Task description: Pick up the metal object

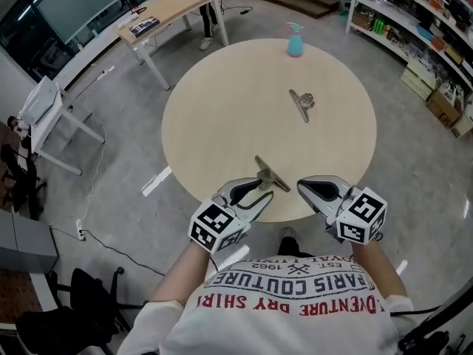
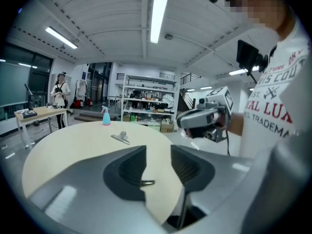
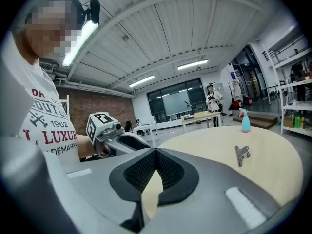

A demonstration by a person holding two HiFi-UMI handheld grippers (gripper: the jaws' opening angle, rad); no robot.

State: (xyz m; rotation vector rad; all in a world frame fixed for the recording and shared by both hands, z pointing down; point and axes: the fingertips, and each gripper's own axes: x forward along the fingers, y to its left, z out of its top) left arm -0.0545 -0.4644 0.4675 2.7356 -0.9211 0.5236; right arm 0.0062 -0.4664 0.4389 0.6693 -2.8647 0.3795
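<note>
- Left claw (image 1: pixel 266 191) part open; flat metal clip (image 1: pixel 272 174) lies at its tips, not pinched.
- Right claw (image 1: pixel 301 186) closed, empty.
- Round pale wood-look table (image 1: pixel 222 117); glossy grey floor (image 1: pixel 414 161).

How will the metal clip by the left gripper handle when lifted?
The metal clip looks stiff and thin, so it should keep its shape. Its shiny surface may slip in a grip. Lying flat on the table, it probably won't roll.
</note>
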